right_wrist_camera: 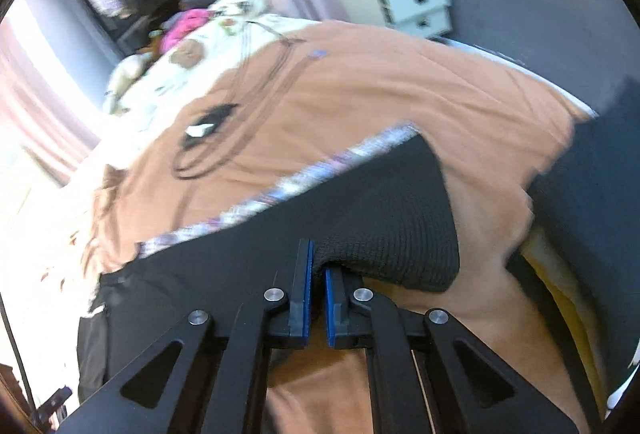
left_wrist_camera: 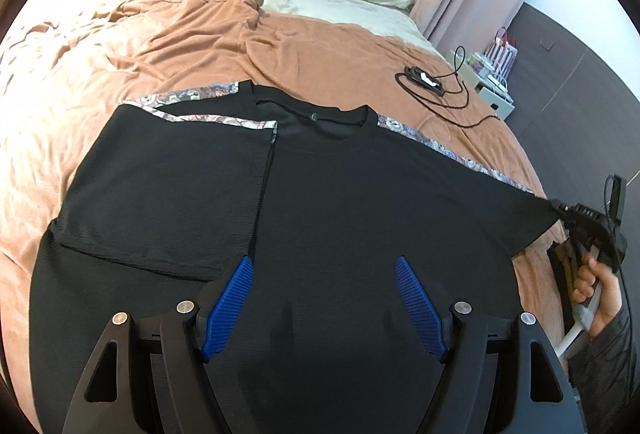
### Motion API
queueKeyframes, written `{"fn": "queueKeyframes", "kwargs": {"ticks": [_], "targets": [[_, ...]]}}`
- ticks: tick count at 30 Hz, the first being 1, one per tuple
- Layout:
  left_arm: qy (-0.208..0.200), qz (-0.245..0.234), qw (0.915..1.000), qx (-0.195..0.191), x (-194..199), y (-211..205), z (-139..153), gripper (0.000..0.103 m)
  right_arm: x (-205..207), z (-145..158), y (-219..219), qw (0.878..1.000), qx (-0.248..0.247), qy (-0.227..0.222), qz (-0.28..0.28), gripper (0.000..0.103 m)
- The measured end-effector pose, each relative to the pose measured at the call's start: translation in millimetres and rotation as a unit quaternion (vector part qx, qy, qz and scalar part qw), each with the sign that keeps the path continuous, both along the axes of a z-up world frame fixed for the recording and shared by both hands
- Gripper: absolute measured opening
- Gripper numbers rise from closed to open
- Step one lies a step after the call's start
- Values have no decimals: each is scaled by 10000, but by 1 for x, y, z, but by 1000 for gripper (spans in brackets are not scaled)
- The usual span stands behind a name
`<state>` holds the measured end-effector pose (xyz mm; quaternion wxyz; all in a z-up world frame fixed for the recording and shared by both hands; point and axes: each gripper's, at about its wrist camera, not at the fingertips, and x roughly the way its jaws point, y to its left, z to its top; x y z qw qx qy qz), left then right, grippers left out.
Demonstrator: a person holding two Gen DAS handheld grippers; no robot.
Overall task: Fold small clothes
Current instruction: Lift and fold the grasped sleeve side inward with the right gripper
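surface: bed, orange blanket, curtains behind
shirt: black, flat on bed, left side folded in
left gripper: jaws apart, empty, over shirt
right gripper: clamped on shirt's sleeve

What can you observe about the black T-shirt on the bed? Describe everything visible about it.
The black T-shirt is a finely ribbed knit with patterned trim along the shoulders. It lies flat on an orange blanket, neckline away from the camera, one sleeve already folded inward. The right gripper is shut on the other sleeve's edge, lifting it. The left gripper hovers open over the body.
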<state>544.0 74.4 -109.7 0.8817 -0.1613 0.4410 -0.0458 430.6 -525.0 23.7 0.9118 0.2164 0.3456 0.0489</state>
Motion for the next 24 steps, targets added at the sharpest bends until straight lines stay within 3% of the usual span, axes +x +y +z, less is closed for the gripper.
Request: {"fn": "queueKeyframes", "kwargs": {"ticks": [9,14,24], "targets": [[-62,167,9998,-25,-13,21,8,76,0,29,47,9923,-53,-446,1156,2],[-142,370,9992,-79,-23,41,15,76,5,21,65,9828,-92,-388,1802,2],[-146,496,9986,-61,-34,54,22,76,8,20,91,9693,-214,-178,2445,2]]}}
